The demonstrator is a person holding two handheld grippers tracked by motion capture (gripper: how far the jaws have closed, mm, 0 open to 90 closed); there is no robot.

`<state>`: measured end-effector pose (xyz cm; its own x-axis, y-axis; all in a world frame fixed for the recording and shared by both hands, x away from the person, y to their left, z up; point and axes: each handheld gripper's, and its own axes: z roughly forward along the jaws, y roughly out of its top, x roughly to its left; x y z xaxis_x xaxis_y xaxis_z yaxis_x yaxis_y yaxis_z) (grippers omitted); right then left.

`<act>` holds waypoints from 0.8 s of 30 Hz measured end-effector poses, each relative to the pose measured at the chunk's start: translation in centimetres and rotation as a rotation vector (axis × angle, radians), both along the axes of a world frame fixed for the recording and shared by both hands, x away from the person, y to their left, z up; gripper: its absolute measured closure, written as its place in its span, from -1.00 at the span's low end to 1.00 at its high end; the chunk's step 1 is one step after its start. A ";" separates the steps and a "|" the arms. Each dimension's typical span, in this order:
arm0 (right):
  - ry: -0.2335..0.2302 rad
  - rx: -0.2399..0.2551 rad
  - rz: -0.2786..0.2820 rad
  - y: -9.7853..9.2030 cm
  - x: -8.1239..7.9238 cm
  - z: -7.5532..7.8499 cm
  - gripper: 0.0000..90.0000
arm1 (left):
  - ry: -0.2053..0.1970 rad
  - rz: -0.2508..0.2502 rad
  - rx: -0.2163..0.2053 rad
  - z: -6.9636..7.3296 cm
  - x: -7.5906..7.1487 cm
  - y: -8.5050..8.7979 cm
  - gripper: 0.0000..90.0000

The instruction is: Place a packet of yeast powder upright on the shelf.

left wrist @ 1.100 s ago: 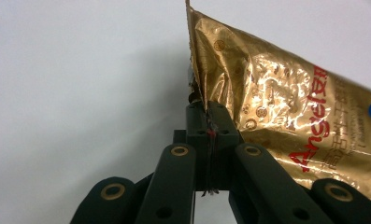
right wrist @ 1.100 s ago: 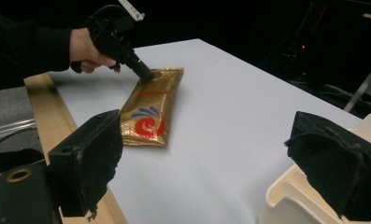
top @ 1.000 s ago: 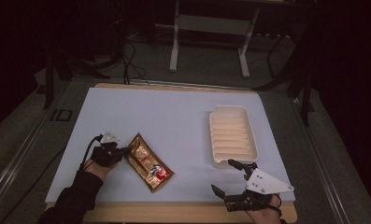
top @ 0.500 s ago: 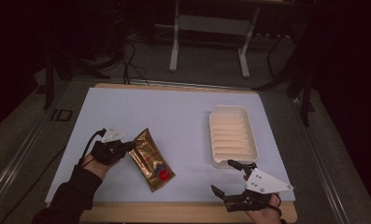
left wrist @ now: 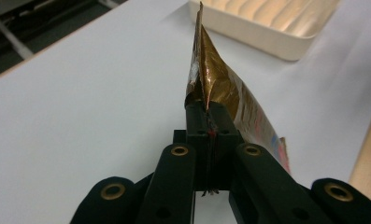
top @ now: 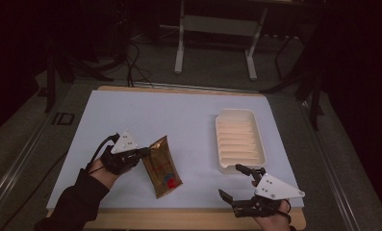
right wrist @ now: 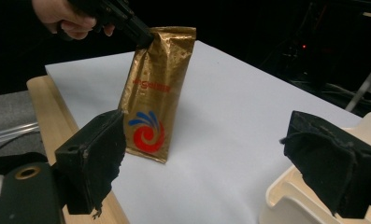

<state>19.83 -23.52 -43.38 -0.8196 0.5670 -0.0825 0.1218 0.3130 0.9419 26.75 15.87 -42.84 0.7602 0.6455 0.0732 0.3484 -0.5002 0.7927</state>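
A gold foil pouch [top: 162, 166] with a red and blue swirl hangs upright over the white table, its bottom edge near or on the surface. My left gripper [top: 144, 153] is shut on the pouch's top corner; in the left gripper view the jaws pinch the gold pouch [left wrist: 219, 91] tightly. The right gripper view has the pouch [right wrist: 154, 95] standing tall, with the left gripper [right wrist: 143, 38] clamped on its upper left corner. Near the table's front edge at the right, my right gripper [top: 235, 182] stands open with nothing between its fingers [right wrist: 96, 158].
A cream ribbed tray [top: 239, 139] lies on the right half of the white table [top: 179, 115], just beyond the right gripper. The table's wooden front edge [top: 188, 219] runs below both hands. Stand legs and cables sit on the dark floor behind.
My left gripper has risen with the pouch's top corner, swinging the pouch from lying flat to hanging nearly upright. The right gripper has stayed put.
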 end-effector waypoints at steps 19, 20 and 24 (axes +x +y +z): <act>-0.007 -0.005 0.002 -0.7 0.6 1.5 -0.63 | -0.112 -0.232 -0.007 2.9 -2.1 -1.6 1.00; -0.002 0.005 0.007 -0.8 0.7 1.8 -0.55 | -0.118 -0.249 -0.013 3.2 -2.2 -1.7 1.00; -0.028 0.005 0.006 -1.0 1.1 3.2 -0.54 | -0.129 -0.283 -0.032 4.2 -2.3 -2.1 1.00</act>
<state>20.92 -24.56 -40.15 -0.8203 0.5626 -0.1027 0.0931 0.3086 0.9466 24.49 13.73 -38.62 0.8958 0.4133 0.1636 0.0948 -0.5372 0.8381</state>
